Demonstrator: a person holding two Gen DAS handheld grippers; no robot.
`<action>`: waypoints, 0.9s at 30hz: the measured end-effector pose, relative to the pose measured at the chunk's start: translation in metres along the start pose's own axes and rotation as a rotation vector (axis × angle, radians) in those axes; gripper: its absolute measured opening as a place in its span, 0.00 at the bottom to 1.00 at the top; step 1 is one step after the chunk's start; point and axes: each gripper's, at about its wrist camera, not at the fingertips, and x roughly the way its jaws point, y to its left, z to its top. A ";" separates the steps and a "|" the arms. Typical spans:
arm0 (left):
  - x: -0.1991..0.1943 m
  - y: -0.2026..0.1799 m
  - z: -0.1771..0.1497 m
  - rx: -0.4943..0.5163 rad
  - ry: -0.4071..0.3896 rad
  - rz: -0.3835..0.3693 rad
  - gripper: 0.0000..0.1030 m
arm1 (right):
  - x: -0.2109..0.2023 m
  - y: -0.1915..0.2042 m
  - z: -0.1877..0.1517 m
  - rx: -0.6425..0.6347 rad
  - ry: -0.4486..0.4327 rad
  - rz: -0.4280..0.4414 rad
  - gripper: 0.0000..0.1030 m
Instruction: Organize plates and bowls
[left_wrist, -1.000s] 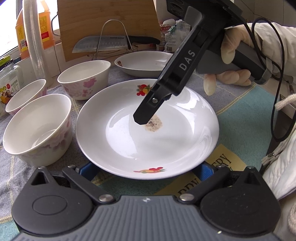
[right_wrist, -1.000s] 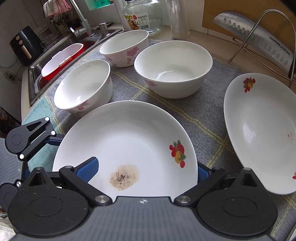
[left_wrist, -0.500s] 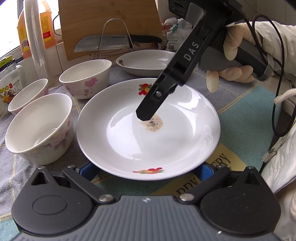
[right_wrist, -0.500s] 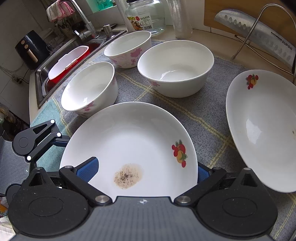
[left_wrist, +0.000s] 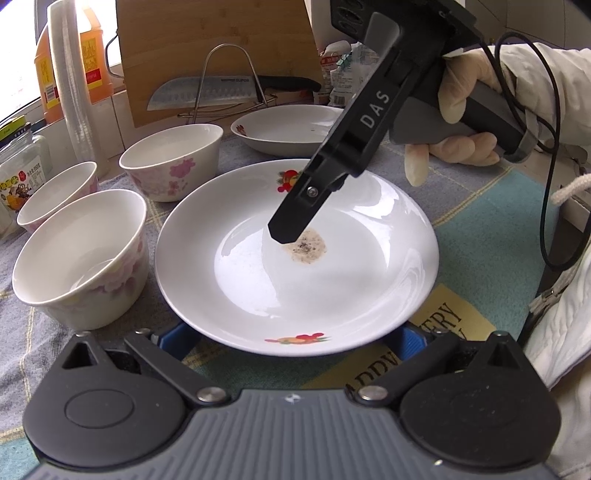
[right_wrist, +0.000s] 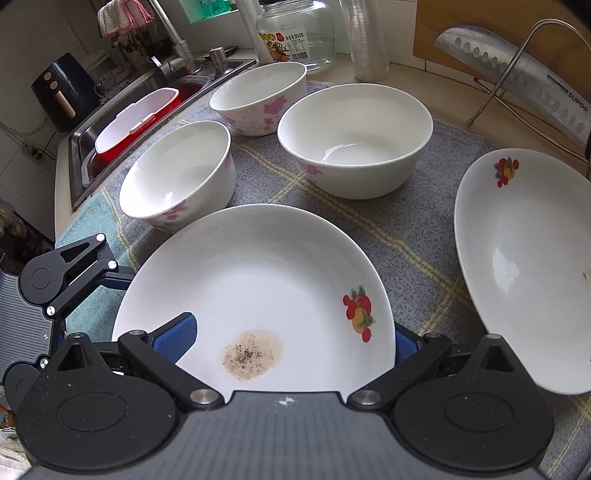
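A white plate (left_wrist: 258, 280) with fruit prints and a brown stain lies on the cloth; it also shows in the right wrist view (right_wrist: 266, 284). My left gripper (left_wrist: 291, 338) is open, its blue pads either side of the plate's near rim. My right gripper (right_wrist: 291, 338) is open over the plate's other side, one finger (left_wrist: 295, 221) hanging above the stain. A second plate (right_wrist: 517, 266) lies to the right. Three white floral bowls (right_wrist: 354, 144) (right_wrist: 177, 177) (right_wrist: 258, 96) stand behind.
A knife (right_wrist: 517, 77) rests on a wire rack before a wooden board. A glass jar (right_wrist: 295, 33) and stacked plastic cups (right_wrist: 365, 37) stand at the back. A sink with a red tub (right_wrist: 136, 122) lies at left. A gloved hand (left_wrist: 461, 122) holds the right gripper.
The right gripper has lifted and drawn back a little, so the scene sits lower and farther in its view. The plate has not moved. The left gripper stays at the rim.
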 end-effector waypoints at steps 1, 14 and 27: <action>0.000 0.000 0.000 0.001 0.003 0.001 1.00 | -0.001 0.000 0.000 0.003 -0.002 0.005 1.00; -0.006 -0.005 0.008 0.029 0.025 0.008 1.00 | -0.014 0.009 -0.006 -0.025 -0.004 -0.006 1.00; -0.006 -0.022 0.032 0.081 0.040 -0.020 1.00 | -0.047 -0.004 -0.023 -0.005 -0.021 -0.013 1.00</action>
